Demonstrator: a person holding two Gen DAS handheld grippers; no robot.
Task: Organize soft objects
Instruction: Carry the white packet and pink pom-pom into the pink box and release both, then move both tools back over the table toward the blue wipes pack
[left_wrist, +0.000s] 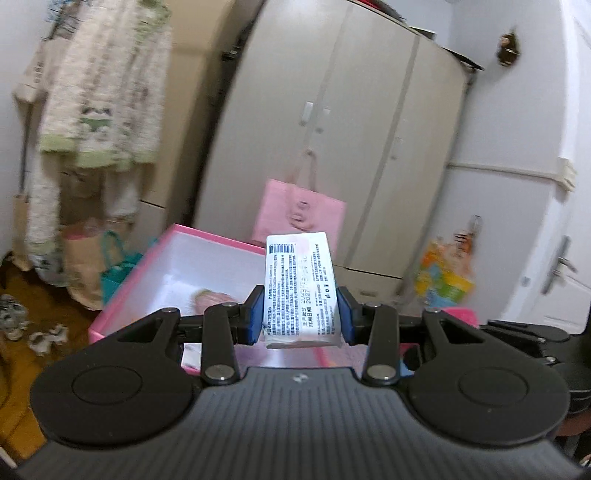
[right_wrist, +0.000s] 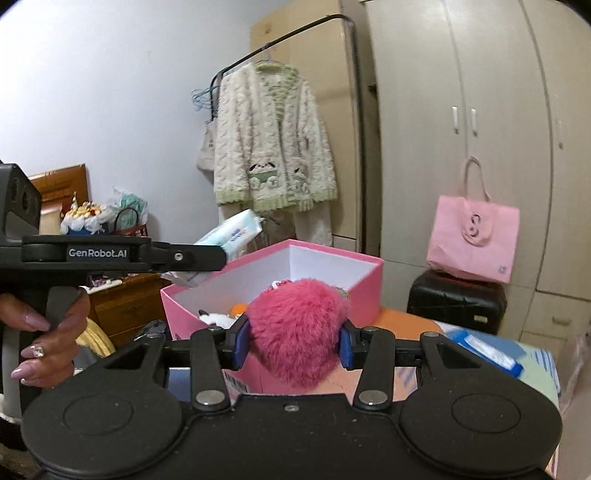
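Observation:
My left gripper (left_wrist: 300, 317) is shut on a white tissue pack (left_wrist: 300, 288) with printed text and a barcode, held upright above the near edge of the pink box (left_wrist: 207, 240). In the right wrist view the same pack (right_wrist: 232, 232) sticks out of the left gripper's black fingers (right_wrist: 192, 256), above the box's left corner, with a hand on the handle. My right gripper (right_wrist: 293, 338) is shut on a fluffy pink heart-shaped pompom (right_wrist: 297, 328), just in front of the open pink box (right_wrist: 364, 273). Small plush toys (right_wrist: 218, 317) lie inside the box.
A beige wardrobe (right_wrist: 461, 110) stands behind. A pink tote bag (right_wrist: 472, 236) sits on a black case (right_wrist: 456, 302). A fleece cardigan (right_wrist: 273, 147) hangs on a rack at left. Blue and white packs (right_wrist: 487, 349) lie on the surface at right. A white door (left_wrist: 554, 221) is at far right.

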